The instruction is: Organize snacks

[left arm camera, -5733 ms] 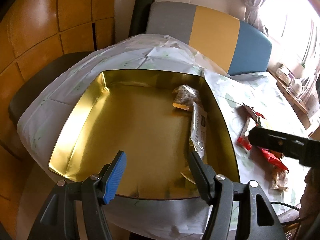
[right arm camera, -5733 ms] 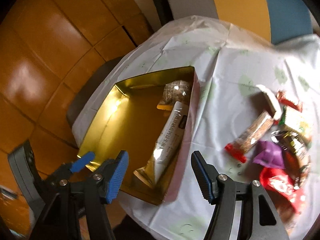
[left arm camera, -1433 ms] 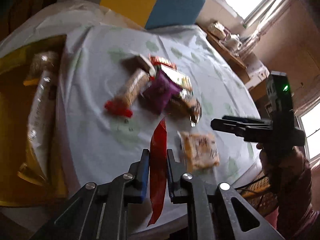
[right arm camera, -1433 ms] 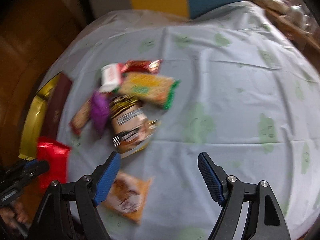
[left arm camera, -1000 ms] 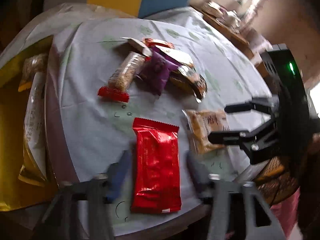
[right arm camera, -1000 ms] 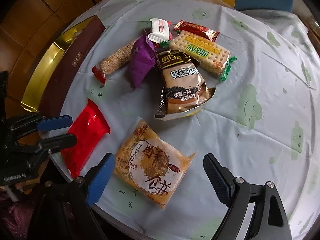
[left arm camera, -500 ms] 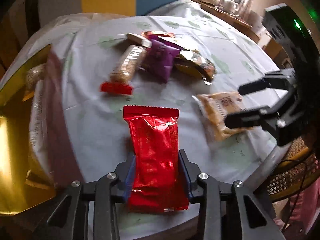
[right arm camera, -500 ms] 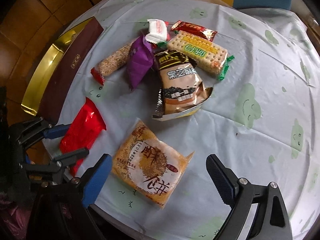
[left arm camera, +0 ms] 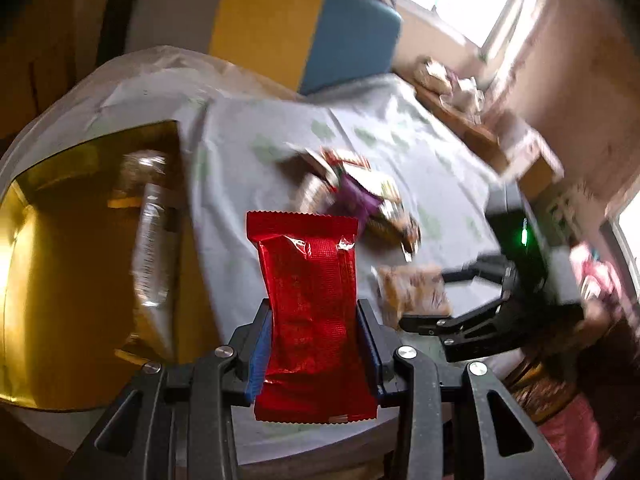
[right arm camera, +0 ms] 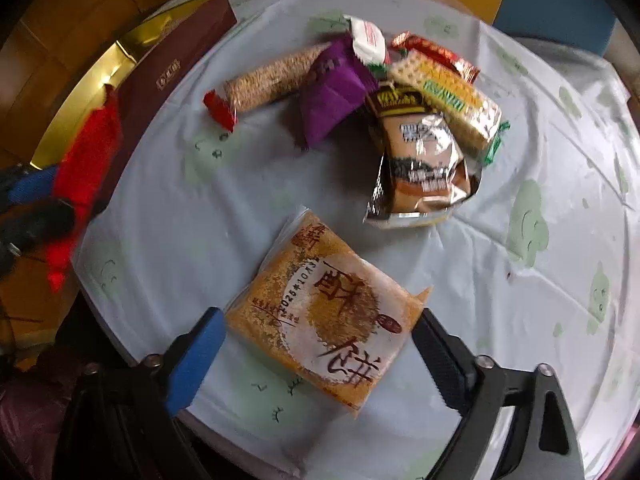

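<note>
The left tongs (left arm camera: 316, 344) gripped the red pack (left arm camera: 310, 308) across its width, pads pressed on both long edges, its long axis running straight ahead along the fingers with the crimped far end pointing forward and a little up, clear of the counter (left arm camera: 260, 128). The gold tin (left arm camera: 60, 264) lay ahead and to the left of these tongs, near, with two packs already inside along its right wall; by my judgement the coming move was a short swing left to carry the red pack over that wall, and the left hand was plainly the nearer one for it. The right tongs (right arm camera: 316, 354) stood wide, astride the orange biscuit pack (right arm camera: 326, 324), which lay flat on the counter directly between the fingers, its long axis slanting from upper left to lower right across the gap; the right pad touched or nearly touched the pack's right corner, the left pad seemed just short of its edge, so nothing was yet held. The jaws had just been closing on it. The remaining heap (right arm camera: 384, 92) lay further ahead of the right tongs, well apart. Compared with half a second before, the red pack had left the counter and been lifted and turned toward the tin, while a second before the left tongs had still stood wide round it; the right tongs had narrowed over the biscuit pack.
</note>
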The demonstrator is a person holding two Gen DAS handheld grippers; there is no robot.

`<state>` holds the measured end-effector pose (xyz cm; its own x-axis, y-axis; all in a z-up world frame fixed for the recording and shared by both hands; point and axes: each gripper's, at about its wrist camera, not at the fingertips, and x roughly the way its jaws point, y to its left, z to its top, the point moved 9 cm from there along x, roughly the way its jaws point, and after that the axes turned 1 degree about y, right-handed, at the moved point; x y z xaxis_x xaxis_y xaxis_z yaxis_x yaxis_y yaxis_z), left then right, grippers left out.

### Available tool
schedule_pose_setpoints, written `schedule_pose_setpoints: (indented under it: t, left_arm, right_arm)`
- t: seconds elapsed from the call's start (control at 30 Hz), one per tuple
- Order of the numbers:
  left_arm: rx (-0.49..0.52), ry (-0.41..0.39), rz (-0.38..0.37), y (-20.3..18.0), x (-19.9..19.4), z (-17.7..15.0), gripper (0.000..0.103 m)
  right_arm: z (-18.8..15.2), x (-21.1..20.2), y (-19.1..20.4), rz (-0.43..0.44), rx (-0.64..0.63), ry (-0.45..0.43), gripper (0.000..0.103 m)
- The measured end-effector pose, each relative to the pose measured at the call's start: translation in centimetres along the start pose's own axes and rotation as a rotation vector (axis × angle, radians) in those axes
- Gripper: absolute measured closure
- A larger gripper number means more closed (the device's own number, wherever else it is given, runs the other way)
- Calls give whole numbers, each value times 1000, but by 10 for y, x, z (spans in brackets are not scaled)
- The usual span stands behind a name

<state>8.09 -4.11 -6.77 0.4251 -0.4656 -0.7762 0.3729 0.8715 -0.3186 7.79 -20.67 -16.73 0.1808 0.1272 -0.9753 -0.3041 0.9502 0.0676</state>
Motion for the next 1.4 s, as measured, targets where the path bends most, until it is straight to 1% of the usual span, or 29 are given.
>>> schedule_pose_setpoints:
  t: [0.03,0.07,0.1,0.17,0.23,0.33,0.4,0.43,0.53,0.63,0.67,0.73,0.77,0.8,0.83,0.87,0.93,1.1,1.23,1.4]
  left_arm:
    - [-27,-16,-1,7,-5,4,63]
    - [-60,-33,1,16,-11,8,63]
    - [-92,-49,6,25,-15,12,63]
    - [-179,-82,24,52,-26,19,63]
    - [-255,-98,43,76,-31,20,63]
    - [-382,-98,75,116,-29,22,63]
    - [-436,-91,90,134,-26,21,63]
    - [-455,-85,101,142,-23,21,63]
    - [-469,-63,138,154,-12,24,62]
    - [-443,-47,210,163,-4,28,60]
    - [-428,-43,212,164,0,31,60]
    - [-416,-43,180,166,5,36,56]
    - [-409,-38,175,165,7,37,54]
    - [-399,-26,177,165,12,37,48]
    - [-399,-17,184,166,14,36,46]
    - [-408,-11,189,168,16,34,46]
    - [-422,-9,173,167,17,28,46]
    - [-436,-7,199,165,11,8,46]
    - [-414,-22,224,156,2,-4,46]
    - [-382,-27,220,142,-6,-9,46]
  right_arm:
    - [2,-2,-2,-6,2,-11,32]
    - [3,-4,-3,-2,9,-18,37]
    - [5,-6,-4,0,14,-22,38]
    - [7,-7,-6,-10,4,-29,40]
    - [7,-8,-5,-25,-16,-33,40]
    - [6,-9,6,-35,-28,-34,40]
    - [6,-9,6,-33,-30,-35,40]
    - [4,-11,12,-34,-31,-35,40]
    - [2,-10,16,-40,-42,-40,40]
    - [1,-9,17,-42,-47,-43,40]
    - [0,-9,16,-41,-48,-43,40]
    - [0,-8,17,-40,-51,-43,40]
    - [0,-8,16,-38,-53,-43,40]
    - [0,-7,15,-36,-53,-42,40]
    - [0,-7,15,-35,-51,-41,39]
    - [0,-7,15,-35,-52,-41,39]
    - [0,-7,15,-35,-53,-41,39]
    - [1,-7,14,-35,-56,-43,39]
    - [2,-9,18,-51,-74,-65,42]
    - [4,-14,23,-22,-58,-86,43]
